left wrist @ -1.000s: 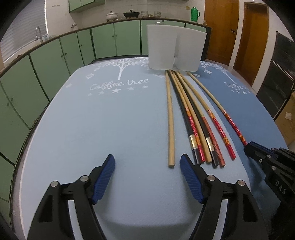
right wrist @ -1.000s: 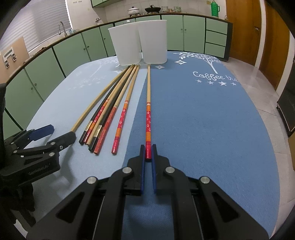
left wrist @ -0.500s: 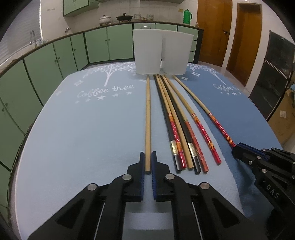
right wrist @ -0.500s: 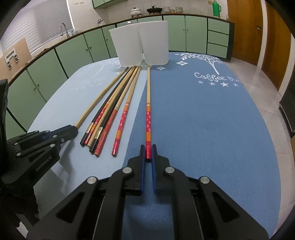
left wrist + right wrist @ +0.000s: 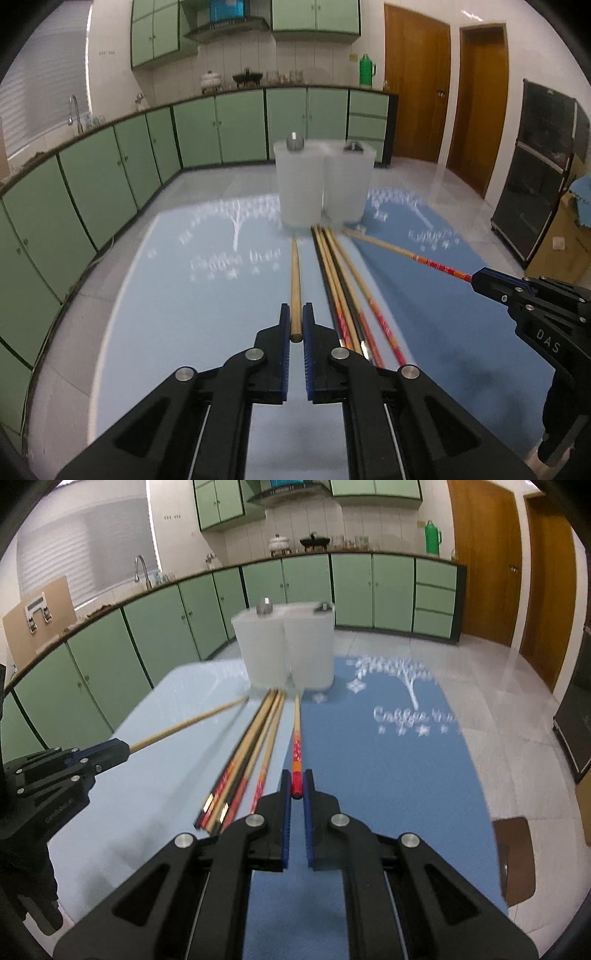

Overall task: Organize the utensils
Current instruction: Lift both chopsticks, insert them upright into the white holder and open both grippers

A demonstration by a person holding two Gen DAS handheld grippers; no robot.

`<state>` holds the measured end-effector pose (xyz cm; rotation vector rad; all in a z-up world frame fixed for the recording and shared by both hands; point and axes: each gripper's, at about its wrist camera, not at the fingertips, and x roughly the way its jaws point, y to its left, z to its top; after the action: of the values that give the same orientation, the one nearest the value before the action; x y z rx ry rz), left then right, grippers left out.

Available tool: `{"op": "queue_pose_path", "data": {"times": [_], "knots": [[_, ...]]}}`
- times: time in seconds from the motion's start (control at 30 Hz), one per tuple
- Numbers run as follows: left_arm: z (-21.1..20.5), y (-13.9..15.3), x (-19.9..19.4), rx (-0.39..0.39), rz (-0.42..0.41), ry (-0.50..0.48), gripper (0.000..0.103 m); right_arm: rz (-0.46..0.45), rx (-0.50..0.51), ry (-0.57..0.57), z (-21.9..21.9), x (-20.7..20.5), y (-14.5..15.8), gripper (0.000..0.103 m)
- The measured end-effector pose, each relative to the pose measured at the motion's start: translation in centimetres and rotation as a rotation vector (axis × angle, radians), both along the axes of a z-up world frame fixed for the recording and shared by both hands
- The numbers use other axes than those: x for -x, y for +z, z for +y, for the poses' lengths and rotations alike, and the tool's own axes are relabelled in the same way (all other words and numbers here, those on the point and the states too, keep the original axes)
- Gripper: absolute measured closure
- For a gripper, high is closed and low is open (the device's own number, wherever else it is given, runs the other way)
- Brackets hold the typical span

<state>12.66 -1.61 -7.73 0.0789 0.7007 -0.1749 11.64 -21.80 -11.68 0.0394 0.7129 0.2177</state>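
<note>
Two grippers, each clamped on one chopstick. Left gripper (image 5: 296, 325) pinches the thick end of the plain wooden chopstick (image 5: 295, 280); a second ago its jaws stood wide open over the counter (image 5: 166, 295), and they had already closed on that stick half a second ago. Right gripper (image 5: 296, 788) is closed on the red-handled chopstick (image 5: 296, 746), same grip as before.

Both held sticks now have their near ends raised off the cloth, tips slanting down toward the bins; a second ago both lay flat. View has also pulled higher: upper cabinets and floor are in frame now.

Loose bundle (image 5: 343, 288) left lying between them: about five chopsticks, blurred, so the count is rough. Round tapered rods, some black, some tan wood, red and orange patterned handles, two with metallic bands.

Counter cloth is two-tone blue fabric, white tree print.

Far end: two white translucent bins (image 5: 325, 184), rounded, touching side by side, a grey metal utensil top showing above each rim. Chopstick tips lie just before them.
</note>
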Motion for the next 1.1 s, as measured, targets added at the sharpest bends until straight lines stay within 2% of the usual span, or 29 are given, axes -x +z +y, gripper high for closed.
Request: {"op": "queue_pose_path", "data": {"times": [0.4, 0.73, 0.93, 1.1], "knots": [[0.2, 7.0, -1.7, 0.023, -0.153, -0.045, 0.097, -0.116, -0.025, 0.030, -0.9, -2.8, 7.8, 0.098], [-0.4, 10.2, -4.9, 0.063, -0.191, -0.094, 0.097, -0.137, -0.032, 0.088, -0.5, -7.4, 13.2, 0.098], [-0.3, 12.5, -5.8, 0.101, -0.238, -0.105, 0.097, -0.170, -0.054, 0.109, -0.8, -8.6, 16.1, 0.098], [-0.4, 15.8, -6.8, 0.120, -0.325, -0.103, 0.097, -0.244, -0.070, 0.105, -1.5, -10.3, 20.0, 0.098]]}}
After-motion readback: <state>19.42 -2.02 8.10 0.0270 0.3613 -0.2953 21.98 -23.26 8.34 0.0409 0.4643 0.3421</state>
